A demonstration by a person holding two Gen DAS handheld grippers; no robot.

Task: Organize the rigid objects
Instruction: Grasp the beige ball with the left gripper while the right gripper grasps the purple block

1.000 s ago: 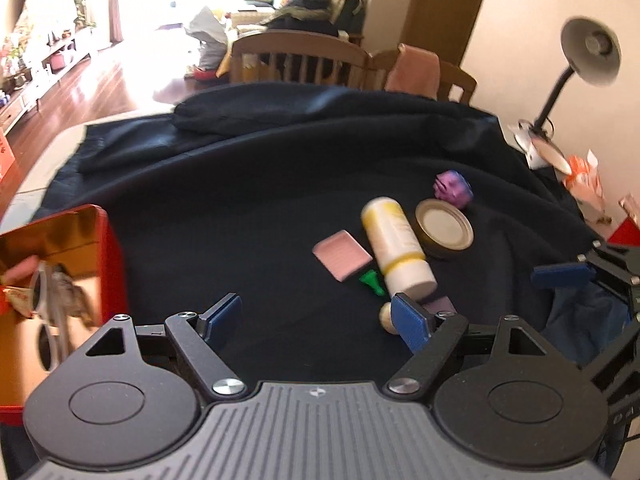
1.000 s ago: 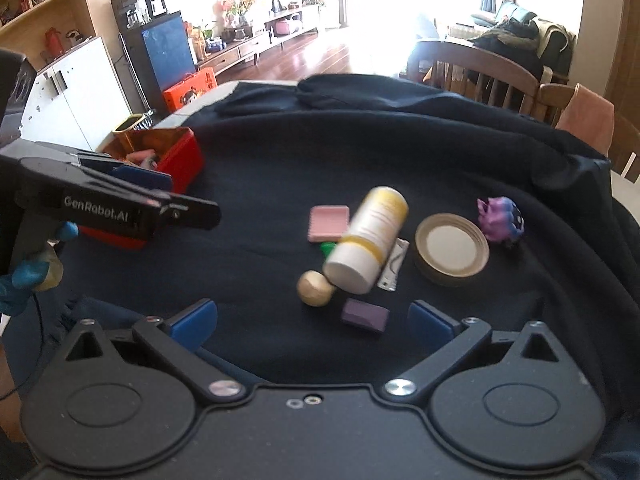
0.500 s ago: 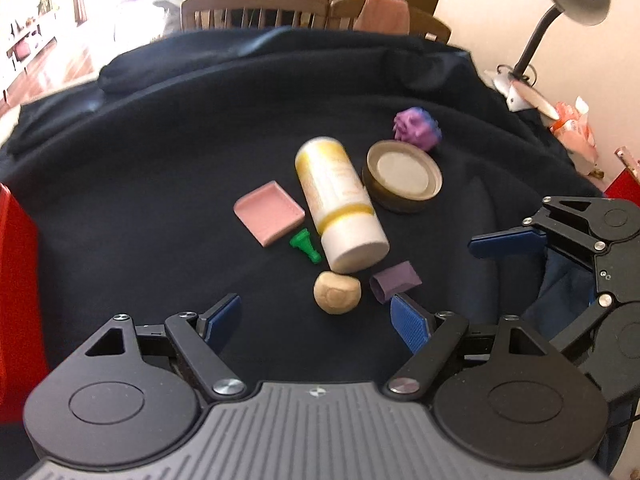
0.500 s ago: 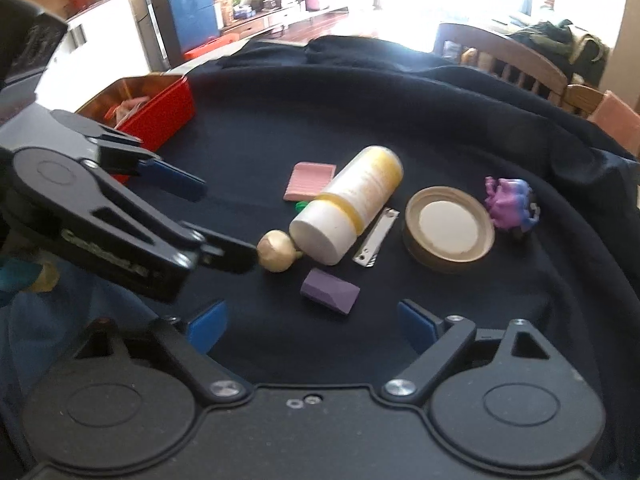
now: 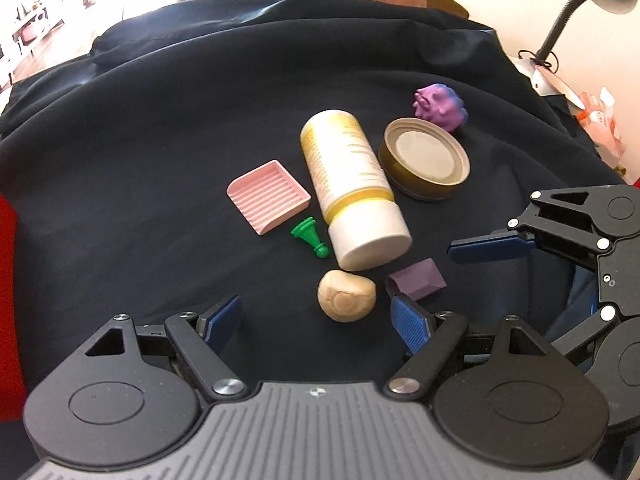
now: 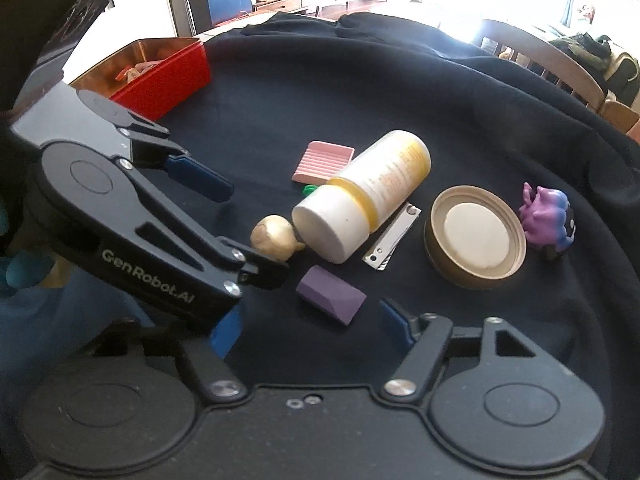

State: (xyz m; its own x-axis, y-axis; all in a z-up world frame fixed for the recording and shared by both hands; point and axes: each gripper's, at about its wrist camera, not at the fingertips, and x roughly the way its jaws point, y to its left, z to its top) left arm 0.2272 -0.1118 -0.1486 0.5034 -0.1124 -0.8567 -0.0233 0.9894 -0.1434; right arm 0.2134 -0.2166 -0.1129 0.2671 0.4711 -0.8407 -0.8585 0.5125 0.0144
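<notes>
- On the dark cloth (image 5: 160,160): both grippers have dropped closer to the clutter since a second ago.
- Right gripper (image 6: 310,326) closing around purple block (image 6: 331,294), pads not touching yet.
- Left gripper (image 5: 316,316) apart, empty, wooden ball (image 5: 346,296) just ahead.
- Red box (image 6: 160,80) awaits; pick looks imminent.

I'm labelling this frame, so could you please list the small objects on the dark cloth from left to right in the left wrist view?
pink ridged tray → green pawn → wooden ball → purple block → gold lid. The bottle spans several of these, and the purple toy sits above the lid, so both are left out.
</notes>
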